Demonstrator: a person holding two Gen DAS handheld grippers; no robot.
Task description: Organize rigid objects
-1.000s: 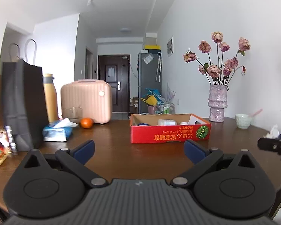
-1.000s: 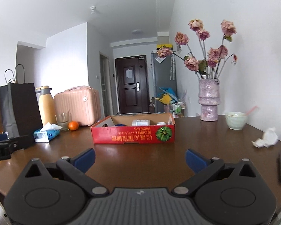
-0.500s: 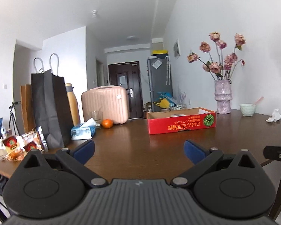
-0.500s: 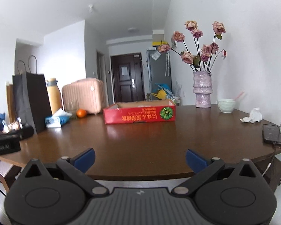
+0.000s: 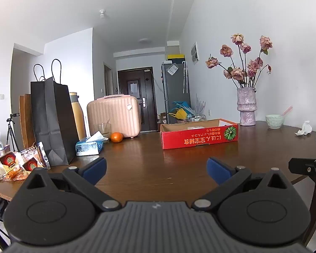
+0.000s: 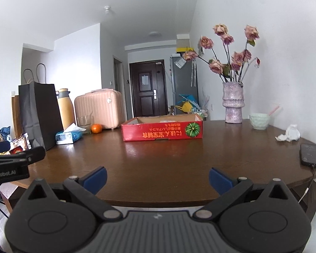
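A shallow red cardboard box sits toward the far side of the dark wooden table, with a few pale items barely showing above its rim. My left gripper stands open over the table's near edge, with nothing between its blue fingers. Level with it, my right gripper is also open and holds nothing, just at the front edge of the table. The box lies well ahead of both.
On the left stand a black paper bag, a yellow flask, a pink case, a glass, a tissue pack, an orange and snack packets. On the right are a vase, a bowl, crumpled tissue and a phone.
Both grippers have drawn back from the red box toward the table's front edge, so more of the table and its left clutter shows. Both stay open.
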